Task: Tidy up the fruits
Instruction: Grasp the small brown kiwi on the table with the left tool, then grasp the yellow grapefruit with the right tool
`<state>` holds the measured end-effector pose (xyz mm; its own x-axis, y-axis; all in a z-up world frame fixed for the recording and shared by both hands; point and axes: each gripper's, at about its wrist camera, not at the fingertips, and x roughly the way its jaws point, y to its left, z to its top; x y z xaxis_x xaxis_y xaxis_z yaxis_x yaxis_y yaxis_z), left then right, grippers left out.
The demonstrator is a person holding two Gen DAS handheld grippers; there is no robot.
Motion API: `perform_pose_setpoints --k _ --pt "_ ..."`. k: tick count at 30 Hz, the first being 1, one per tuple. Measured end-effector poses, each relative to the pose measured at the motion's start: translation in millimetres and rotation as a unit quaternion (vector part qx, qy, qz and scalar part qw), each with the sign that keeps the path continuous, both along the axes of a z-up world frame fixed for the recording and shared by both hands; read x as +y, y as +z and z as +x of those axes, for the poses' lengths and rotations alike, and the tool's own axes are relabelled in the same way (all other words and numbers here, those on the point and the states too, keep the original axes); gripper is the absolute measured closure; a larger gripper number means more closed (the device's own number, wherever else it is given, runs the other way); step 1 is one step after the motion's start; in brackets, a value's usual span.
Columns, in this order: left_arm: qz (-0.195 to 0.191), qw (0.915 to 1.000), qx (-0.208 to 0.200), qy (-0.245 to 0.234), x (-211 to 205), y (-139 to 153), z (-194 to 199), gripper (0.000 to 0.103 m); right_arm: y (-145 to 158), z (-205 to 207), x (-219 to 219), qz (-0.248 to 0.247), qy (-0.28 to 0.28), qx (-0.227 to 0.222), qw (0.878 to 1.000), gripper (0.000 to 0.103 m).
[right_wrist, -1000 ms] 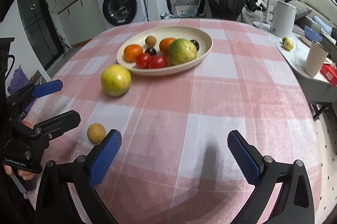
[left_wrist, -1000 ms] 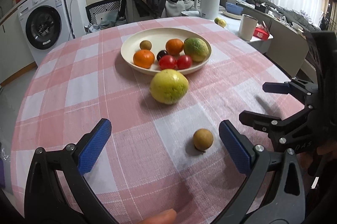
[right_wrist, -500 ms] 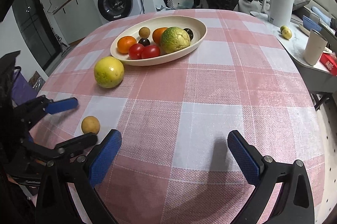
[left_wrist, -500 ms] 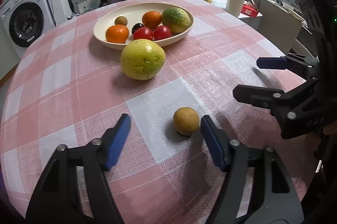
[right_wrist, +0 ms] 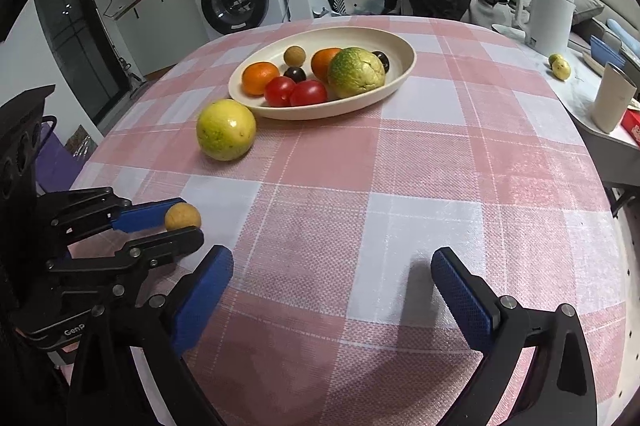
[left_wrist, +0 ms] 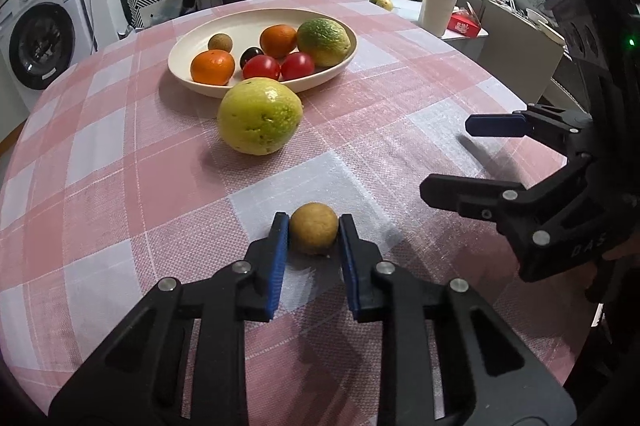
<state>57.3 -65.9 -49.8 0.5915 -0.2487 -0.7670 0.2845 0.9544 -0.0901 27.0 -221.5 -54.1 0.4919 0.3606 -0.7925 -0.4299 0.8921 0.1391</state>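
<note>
Two grippers over the checked tablecloth (left_wrist: 120, 153): left gripper (left_wrist: 313, 234) just clamped onto the small brown fruit (left_wrist: 313, 234), right gripper (right_wrist: 332, 286) wide apart and empty.

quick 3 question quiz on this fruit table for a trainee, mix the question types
1. True or false: the left gripper is shut on the small brown fruit.
2. Which fruit lies on the tablecloth just outside the bowl? A) an orange B) the large yellow-green fruit C) a red tomato
3. Fill in: the right gripper stands ____ with nothing between its pads.

Key
1. True: both blue pads press on its sides, after the jaws have just been closing.
2. B
3. open
</note>
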Motion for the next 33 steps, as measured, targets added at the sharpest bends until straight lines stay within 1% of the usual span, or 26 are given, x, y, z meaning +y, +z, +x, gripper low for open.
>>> perform_pose_setpoints --k 7,9,11,14,17,20,27,33 --pt "-0.010 0.9998 -0.003 0.015 11.4 2.2 0.3 0.081 0.4 3.1 5.6 0.004 0.009 0.004 1.000 0.006" --pt "-0.013 0.9997 -0.005 0.022 16.3 3.1 0.9 0.081 -0.4 6.0 8.6 0.008 0.012 0.010 1.000 0.009" --pt "-0.018 0.9994 -0.006 0.028 22.4 3.8 1.7 0.081 -0.4 9.3 12.9 0.012 0.016 0.010 1.000 0.016" --pt "-0.025 0.9987 -0.010 0.043 33.3 5.9 3.3 0.081 -0.4 16.3 20.2 0.016 0.020 0.011 1.000 0.018" --pt "-0.031 0.9978 -0.012 0.058 44.0 7.5 5.4 0.081 0.8 22.7 31.5 0.027 0.030 0.012 0.999 0.022" --pt "-0.038 0.9963 -0.015 0.075 56.9 9.1 8.0 0.081 0.7 30.0 44.6 0.027 0.037 0.011 0.999 0.026" --pt "-0.042 0.9935 -0.016 0.105 77.3 9.2 12.5 0.081 -0.4 41.7 71.8 0.034 0.057 0.015 0.998 0.027" --pt "-0.043 0.9917 -0.016 0.120 87.3 8.1 16.6 0.081 -2.2 52.0 92.6 0.037 0.071 0.014 0.997 0.034"
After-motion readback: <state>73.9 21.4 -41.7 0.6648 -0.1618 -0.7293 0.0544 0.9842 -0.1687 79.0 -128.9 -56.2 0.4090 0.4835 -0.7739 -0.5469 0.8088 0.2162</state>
